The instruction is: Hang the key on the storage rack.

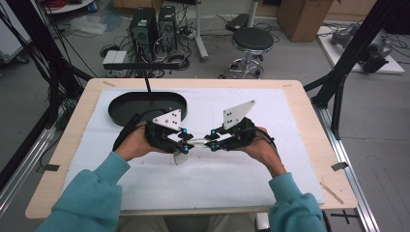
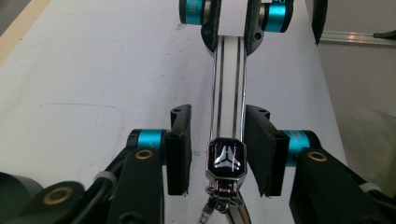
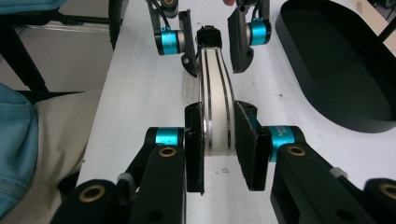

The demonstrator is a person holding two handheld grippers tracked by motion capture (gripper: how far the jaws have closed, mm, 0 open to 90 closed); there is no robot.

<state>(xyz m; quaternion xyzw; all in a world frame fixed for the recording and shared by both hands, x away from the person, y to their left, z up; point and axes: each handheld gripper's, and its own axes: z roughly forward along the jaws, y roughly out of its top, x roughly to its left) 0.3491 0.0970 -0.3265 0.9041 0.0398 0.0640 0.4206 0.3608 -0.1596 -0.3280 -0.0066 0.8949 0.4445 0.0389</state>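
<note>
Holding a white strap (image 1: 199, 141) with two dark stripes between them, a person's two hand-held grippers meet above the middle of the white-covered counter (image 1: 270, 164); teal sleeves (image 1: 87, 193) enter from the near edge of the high view, forearms angled inward; the left gripper (image 1: 183, 139) and the right gripper (image 1: 212, 138) point at each other, tips close, the strap spanning the short gap just above the cloth. In the right gripper view, the fingers (image 3: 195, 147) of the right gripper (image 3: 219, 144) are clamped on one end of the strap (image 3: 215, 107), pads pressed against both edges; the band curves away toward the other gripper. In the left gripper view, the left gripper (image 2: 219, 154) has its fingers (image 2: 178, 154) spread, standing a little apart on either side of the strap (image 2: 229, 105) without touching it; a dark, chrome-framed buckle (image 2: 226, 158) sits at the near end between them, with a small metal clasp hanging below. Beyond the hands, a black oval tray (image 1: 126, 107) lies on the far left of the counter; farther off, on the floor, a round stool (image 1: 252, 41) and computer towers (image 1: 154, 26).
</note>
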